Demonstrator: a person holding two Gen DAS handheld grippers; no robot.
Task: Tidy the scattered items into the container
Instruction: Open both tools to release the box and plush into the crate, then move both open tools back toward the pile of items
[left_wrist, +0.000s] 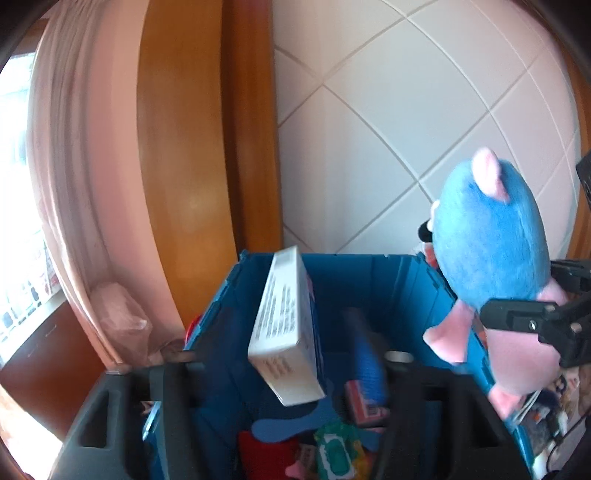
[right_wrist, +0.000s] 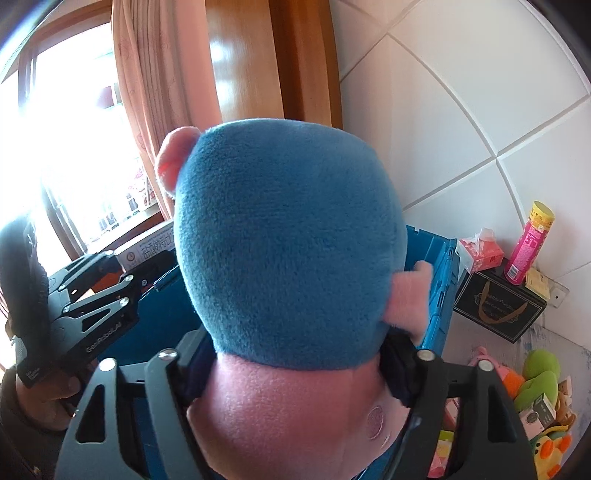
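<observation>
Black claw (right_wrist: 295, 373) linkages with silver screws, white lettering.

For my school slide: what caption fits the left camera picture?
White box tumbling into the blue crate, blue plush toy beside it.

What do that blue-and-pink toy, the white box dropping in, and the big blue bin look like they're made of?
The toy looks like soft plush fabric: a fuzzy, matte nap shows all over it. The white box seems to be printed cardboard, with crisp folded edges and a smooth, slightly glossy face. The blue bin looks like rigid moulded plastic, with ribbed walls and a dull sheen.
</observation>
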